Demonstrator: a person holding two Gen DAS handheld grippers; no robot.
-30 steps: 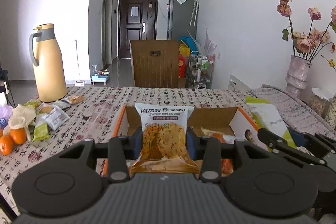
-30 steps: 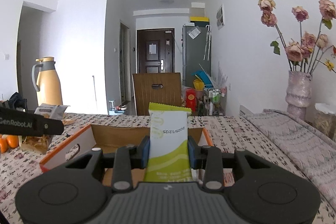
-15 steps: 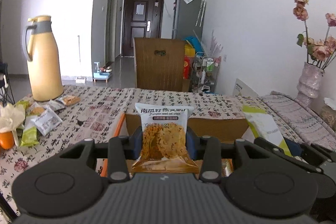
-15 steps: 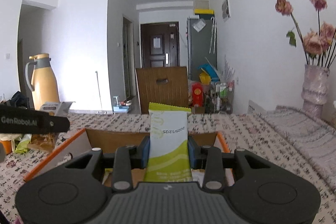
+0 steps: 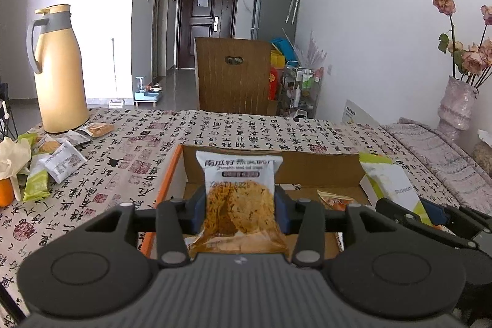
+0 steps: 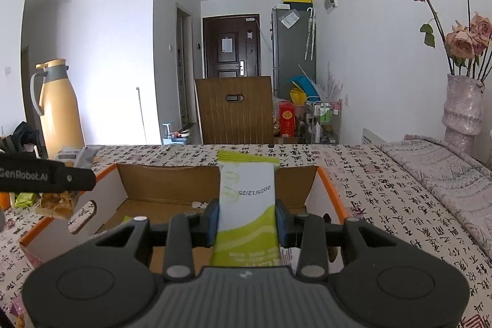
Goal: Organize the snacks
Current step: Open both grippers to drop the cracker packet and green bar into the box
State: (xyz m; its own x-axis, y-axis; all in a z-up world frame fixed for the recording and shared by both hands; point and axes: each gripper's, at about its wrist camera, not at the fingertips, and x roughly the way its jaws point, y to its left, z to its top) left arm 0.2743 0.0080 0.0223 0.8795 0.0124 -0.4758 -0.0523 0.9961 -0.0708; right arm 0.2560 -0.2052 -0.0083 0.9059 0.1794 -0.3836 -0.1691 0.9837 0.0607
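An open cardboard box (image 5: 323,171) with orange edges lies on the patterned tablecloth. My left gripper (image 5: 240,205) holds a pumpkin seed crisp packet (image 5: 239,174) upright over the box's left part. Its jaws are opening, and the blue pads still touch the packet's sides. My right gripper (image 6: 247,220) holds a green and white snack bar (image 6: 247,192) upright over the same box (image 6: 166,180). Its jaws are opening too, pads still against the wrapper. Each gripper shows at the edge of the other's view: the right gripper (image 5: 430,217), the left gripper (image 6: 46,175).
An orange snack packet (image 5: 333,200) lies inside the box. Several loose snack packets (image 5: 58,162) and an orange (image 5: 4,195) sit at the table's left by a tall yellow thermos (image 5: 58,73). A vase of dried roses (image 5: 458,103) stands at the right. A wooden chair (image 5: 233,76) backs the far edge.
Both grippers moved forward and lower over the box with their packets. The left jaws stand slightly wider around the crisp packet than before.
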